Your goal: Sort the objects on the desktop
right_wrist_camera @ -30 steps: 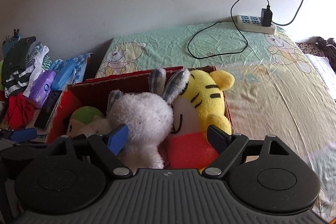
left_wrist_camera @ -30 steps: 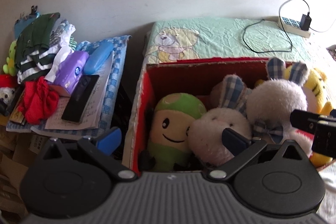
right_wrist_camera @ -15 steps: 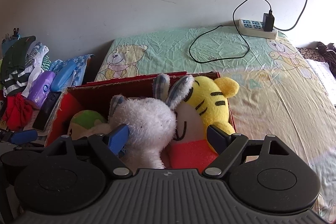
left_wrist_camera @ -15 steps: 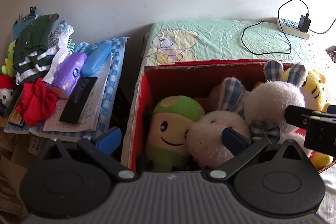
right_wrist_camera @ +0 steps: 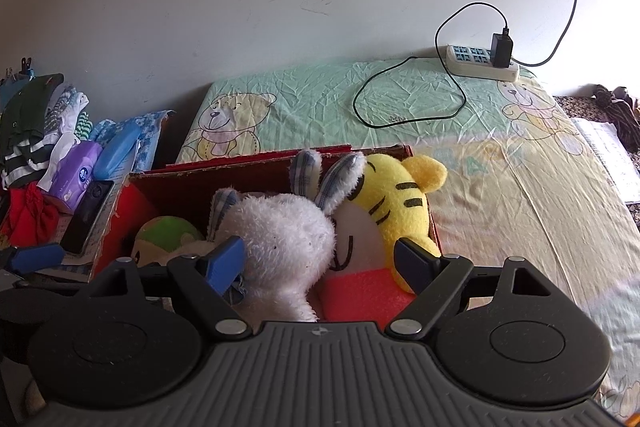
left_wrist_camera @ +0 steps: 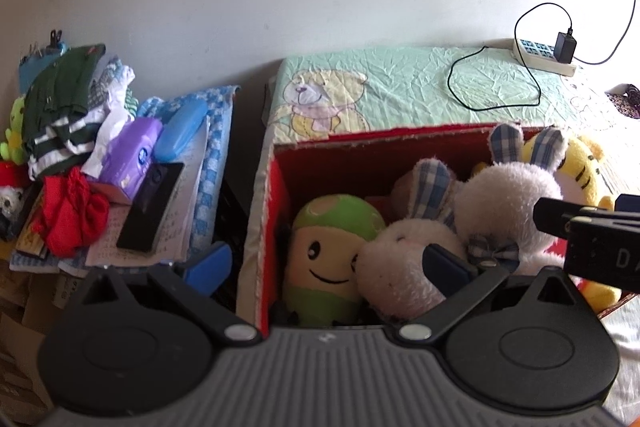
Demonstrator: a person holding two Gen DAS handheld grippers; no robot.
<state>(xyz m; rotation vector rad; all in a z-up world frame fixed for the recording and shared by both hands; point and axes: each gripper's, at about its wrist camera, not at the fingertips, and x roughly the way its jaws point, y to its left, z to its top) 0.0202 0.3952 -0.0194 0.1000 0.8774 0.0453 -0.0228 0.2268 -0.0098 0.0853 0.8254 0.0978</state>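
Red box (right_wrist_camera: 256, 174) crammed with plush toys (right_wrist_camera: 288, 235) — open bedsheet (right_wrist_camera: 520, 195) rightward

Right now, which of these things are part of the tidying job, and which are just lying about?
Part of the job:
red box
green plush
white rabbit plush
yellow tiger plush
purple tissue pack
blue case
black phone
red cloth

Just lying about:
power strip
black cable
bear-print sheet

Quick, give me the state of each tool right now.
Left tool: open, holding nothing, poised over the red box of plush toys.
Right tool: open, holding nothing, its fingers either side of the white plush rabbit and yellow plush tiger.
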